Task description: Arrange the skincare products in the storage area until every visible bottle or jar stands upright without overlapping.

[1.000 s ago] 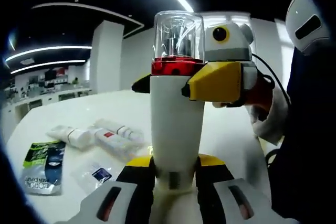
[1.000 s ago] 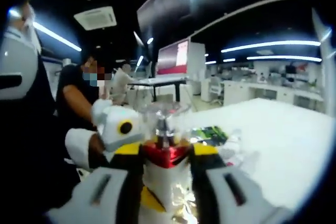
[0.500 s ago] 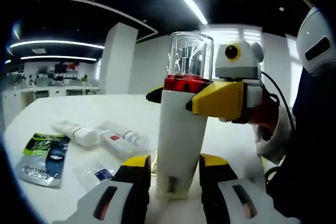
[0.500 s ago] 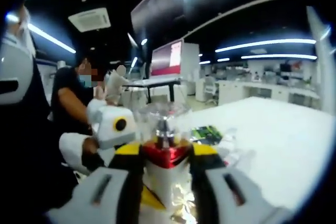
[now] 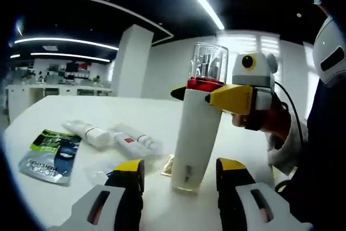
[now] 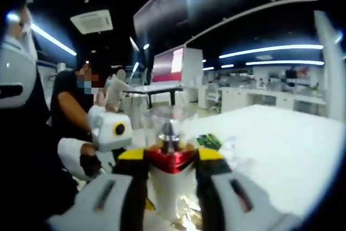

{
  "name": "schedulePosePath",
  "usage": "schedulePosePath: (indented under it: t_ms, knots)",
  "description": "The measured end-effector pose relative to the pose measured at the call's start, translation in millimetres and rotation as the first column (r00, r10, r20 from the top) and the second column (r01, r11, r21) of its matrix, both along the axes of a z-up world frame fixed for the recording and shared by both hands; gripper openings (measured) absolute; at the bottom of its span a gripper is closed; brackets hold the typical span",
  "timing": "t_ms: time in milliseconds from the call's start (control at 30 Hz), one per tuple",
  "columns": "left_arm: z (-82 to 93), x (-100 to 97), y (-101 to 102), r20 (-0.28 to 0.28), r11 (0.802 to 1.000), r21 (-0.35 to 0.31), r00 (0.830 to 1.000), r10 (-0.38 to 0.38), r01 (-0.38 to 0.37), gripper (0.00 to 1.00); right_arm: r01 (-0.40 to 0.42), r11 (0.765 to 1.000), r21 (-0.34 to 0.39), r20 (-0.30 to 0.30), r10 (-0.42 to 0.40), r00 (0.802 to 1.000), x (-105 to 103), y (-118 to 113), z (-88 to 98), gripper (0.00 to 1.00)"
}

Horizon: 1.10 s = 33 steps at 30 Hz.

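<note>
Nearest to me in the left gripper view, my left gripper (image 5: 178, 174) has its jaws spread wide, one on each side of the base of the tall white pump bottle (image 5: 195, 133) with a clear gap on both sides, so I read that hand as no longer gripping. The bottle stands upright on the white surface (image 5: 65, 187), its foot just beside a small gold sachet (image 5: 167, 165).

Up at the bottle's red collar (image 5: 201, 84), my right gripper (image 5: 190, 94) has its yellow-tipped jaws closed on the neck, under the clear cap (image 5: 208, 62). In the right gripper view the same hold shows: the right gripper (image 6: 165, 158) squeezes the collar from both sides. I judge this hold is there to steady a tall, narrow, top-heavy bottle while it settles.

Farther out, two white tubes (image 5: 111, 136) lie flat side by side, touching or close to it, with a green and dark pouch (image 5: 50, 152) beside them and a small clear sachet (image 5: 100, 174) nearer to me. The tubes are not yet upright, so the task looks to me well short of done. Beyond is an open office with people standing.
</note>
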<state>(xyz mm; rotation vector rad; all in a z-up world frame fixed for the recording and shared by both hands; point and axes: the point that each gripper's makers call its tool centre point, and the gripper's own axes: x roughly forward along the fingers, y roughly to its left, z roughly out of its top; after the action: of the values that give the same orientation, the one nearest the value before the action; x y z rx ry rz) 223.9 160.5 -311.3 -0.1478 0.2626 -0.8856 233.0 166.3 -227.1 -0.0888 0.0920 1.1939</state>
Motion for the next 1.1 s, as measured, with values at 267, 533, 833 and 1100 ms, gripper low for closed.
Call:
schedulePosePath:
  t_ms: [267,533,833,1100]
  knots:
    - [5.6,0.6,5,0.049,0.999,0.028,0.998,0.031,-0.033,0.87,0.024,1.000,-0.016,0.038,-0.024,0.999,8,-15,5.8,0.33]
    - [10.2,2.6,12,0.046,0.998,0.002,0.997,0.057,-0.058,0.94,0.085,0.996,-0.024,0.068,-0.083,0.994,26,-34,12.2,0.33]
    - [10.5,0.8,20,0.052,0.997,0.000,0.996,0.075,-0.075,0.99,0.158,0.987,-0.034,0.087,-0.155,0.984,43,-57,10.7,0.33]
    - [29.8,-0.3,30,0.099,0.992,-0.082,0.990,0.101,-0.093,0.99,0.197,0.980,-0.034,0.092,-0.193,0.977,54,-75,8.5,0.33]
